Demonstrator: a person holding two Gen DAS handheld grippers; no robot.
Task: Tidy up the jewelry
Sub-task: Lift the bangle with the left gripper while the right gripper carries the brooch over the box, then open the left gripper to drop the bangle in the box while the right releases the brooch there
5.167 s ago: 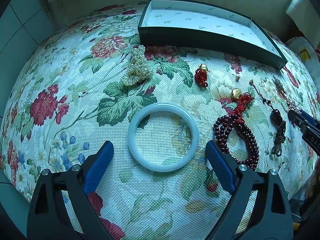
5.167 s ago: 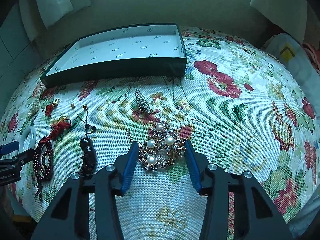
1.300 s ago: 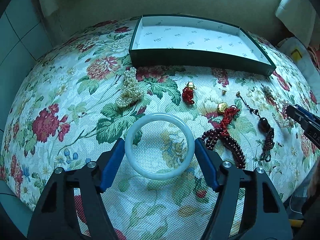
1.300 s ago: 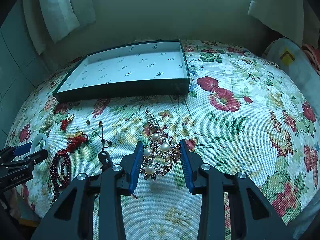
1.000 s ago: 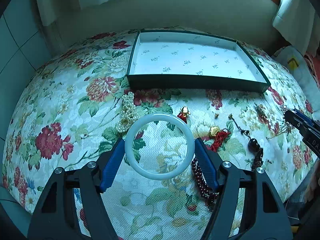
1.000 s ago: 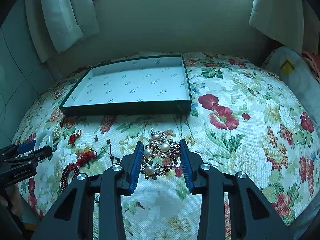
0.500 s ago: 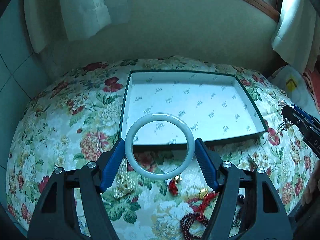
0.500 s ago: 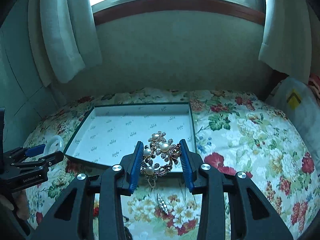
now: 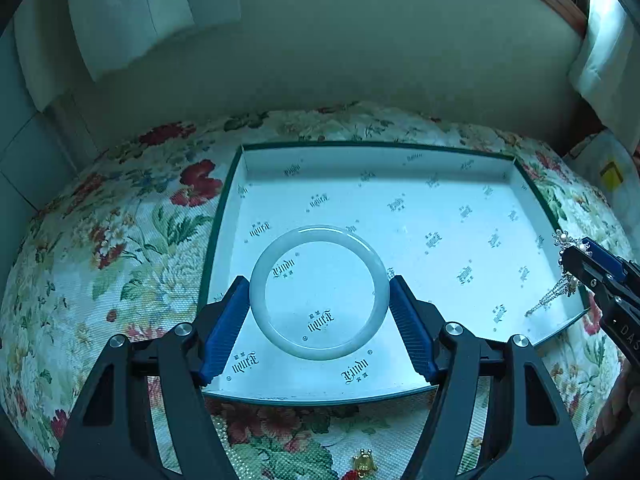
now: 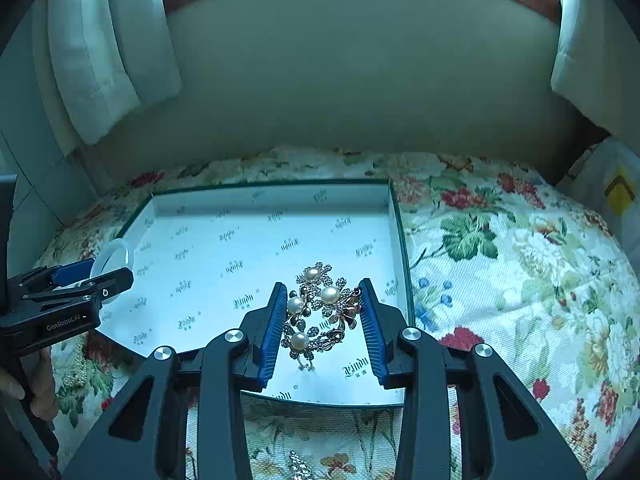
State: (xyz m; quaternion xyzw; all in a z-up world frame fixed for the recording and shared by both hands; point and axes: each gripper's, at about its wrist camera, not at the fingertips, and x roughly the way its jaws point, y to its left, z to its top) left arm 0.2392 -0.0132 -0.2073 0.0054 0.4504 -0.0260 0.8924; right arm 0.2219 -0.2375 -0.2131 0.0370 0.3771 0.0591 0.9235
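Both wrist views look forward and down, close (left and right), sharing the tray (image 9: 532, 190).

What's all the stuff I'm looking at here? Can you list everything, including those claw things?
Bangle: one, pale white, held over the box's left part.
Pearl brooch piece: one, gold with white pearls, held over the box's right part.
Box: one, dark green outside, white printed lining, lying on the cloth with nothing resting in it.
Floral cloth: one, cream with red flowers and green leaves, under everything.
Gold charm: one, gold, on the cloth near the box's front edge.
Curtains: white, at the window behind.
Left gripper: one, black with blue jaws, shut on the bangle.
Right gripper: one, black with blue jaws, shut on the pearl brooch piece.
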